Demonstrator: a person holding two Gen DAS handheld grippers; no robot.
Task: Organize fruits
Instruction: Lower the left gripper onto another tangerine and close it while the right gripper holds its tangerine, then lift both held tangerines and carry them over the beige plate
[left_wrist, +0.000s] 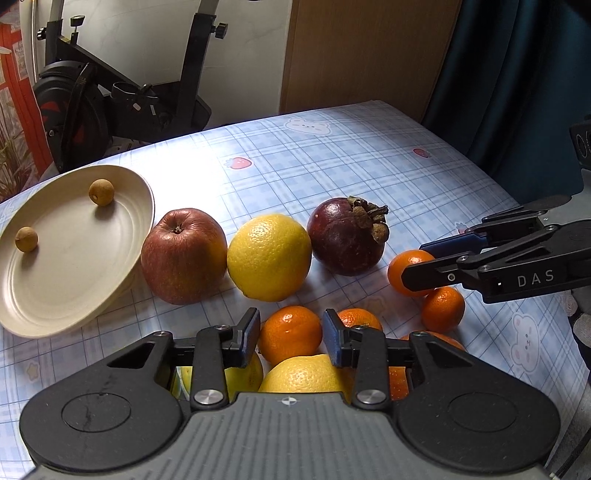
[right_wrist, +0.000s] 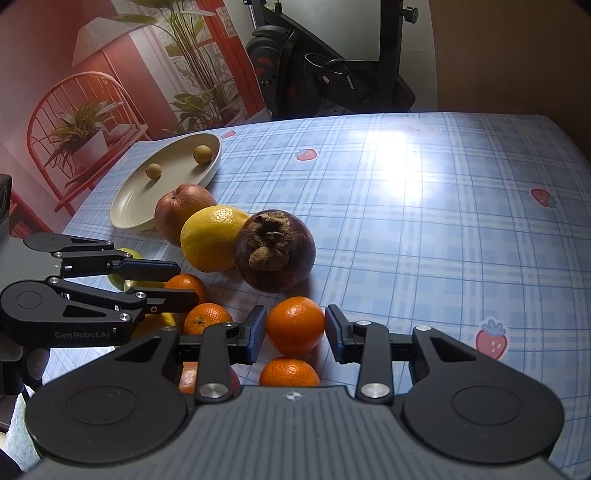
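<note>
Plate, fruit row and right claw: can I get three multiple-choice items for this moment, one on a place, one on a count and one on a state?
1. Which fruit lies right beside the plate?
A. the red apple
B. the mangosteen
C. a banana

2. How many small brown fruits are on the plate?
A. one
B. two
C. four

3. What is the right claw doing?
A. standing wide open over bare cloth
B. closed on a mandarin
C. holding the plate's rim

Key: 1 A, the red apple sits against the edge of the plate. 2 B, two small brown fruits lie apart on it. 3 B, the right claw has a pad on either side of the mandarin.
</note>
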